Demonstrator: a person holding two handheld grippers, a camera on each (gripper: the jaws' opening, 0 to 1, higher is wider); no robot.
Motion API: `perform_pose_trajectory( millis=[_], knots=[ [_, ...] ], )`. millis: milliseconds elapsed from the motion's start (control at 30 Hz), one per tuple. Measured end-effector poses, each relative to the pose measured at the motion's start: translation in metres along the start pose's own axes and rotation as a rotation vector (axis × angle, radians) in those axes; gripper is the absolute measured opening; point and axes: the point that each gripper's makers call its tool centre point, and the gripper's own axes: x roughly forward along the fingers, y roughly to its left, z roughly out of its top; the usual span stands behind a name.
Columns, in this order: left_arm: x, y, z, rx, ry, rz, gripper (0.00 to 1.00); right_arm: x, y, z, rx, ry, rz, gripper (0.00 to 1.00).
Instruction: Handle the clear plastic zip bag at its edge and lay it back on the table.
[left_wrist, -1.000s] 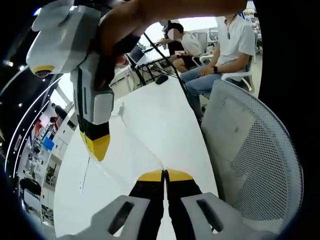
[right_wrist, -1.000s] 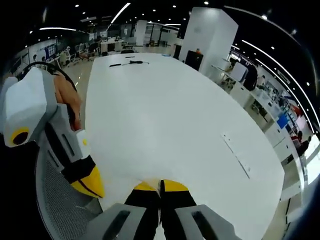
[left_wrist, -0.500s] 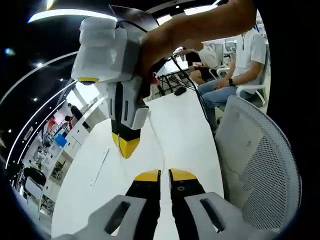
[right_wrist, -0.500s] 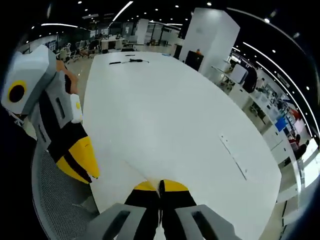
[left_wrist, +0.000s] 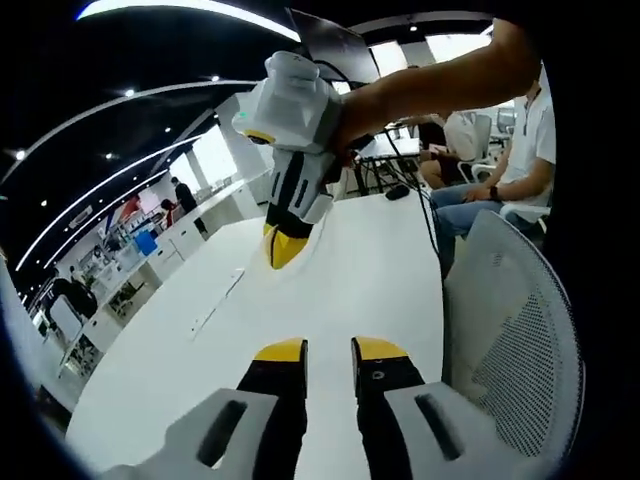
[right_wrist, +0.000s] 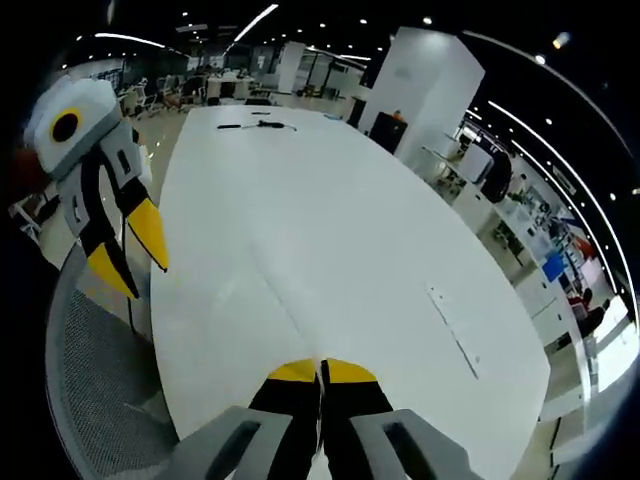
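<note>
Left gripper view, seated people (left_wrist: 500, 150) (background), right gripper view, bag (right_wrist: 300, 310) edge pinched.

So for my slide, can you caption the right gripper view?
Right gripper, jaws shut, over the long white table; left gripper open beside a grey mesh chair.

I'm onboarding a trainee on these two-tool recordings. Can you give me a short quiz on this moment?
1. True or false: the left tool is shut.
2. The chair beside the white table has a back of: A) mesh, B) leather, C) wood.
3. Fill in: the right tool has its jaws ____.

Key: 1 false, there is a gap between its jaws; 2 A; 3 shut.
</note>
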Motion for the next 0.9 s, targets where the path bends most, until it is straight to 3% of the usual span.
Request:
perform_pose_trajectory(
  millis=[333, 433, 500, 900],
  knots=[
    [-0.023, 0.004, -0.022, -0.080, 0.009, 0.057, 0.22, 0.013, -0.006, 0.005, -0.070, -0.029, -0.008, 0.00],
    [-0.029, 0.006, -0.028, -0.082, 0.013, 0.068, 0.27, 0.018, -0.005, 0.005, -0.080, -0.033, 0.007, 0.00],
    [-0.033, 0.008, -0.033, -0.126, 0.016, 0.078, 0.30, 0.024, -0.004, 0.003, -0.093, -0.037, 0.014, 0.00],
    [-0.057, 0.014, -0.050, -0.260, -0.030, 0.139, 0.43, 0.053, -0.003, -0.001, -0.195, -0.067, 0.001, 0.00]
  ],
)
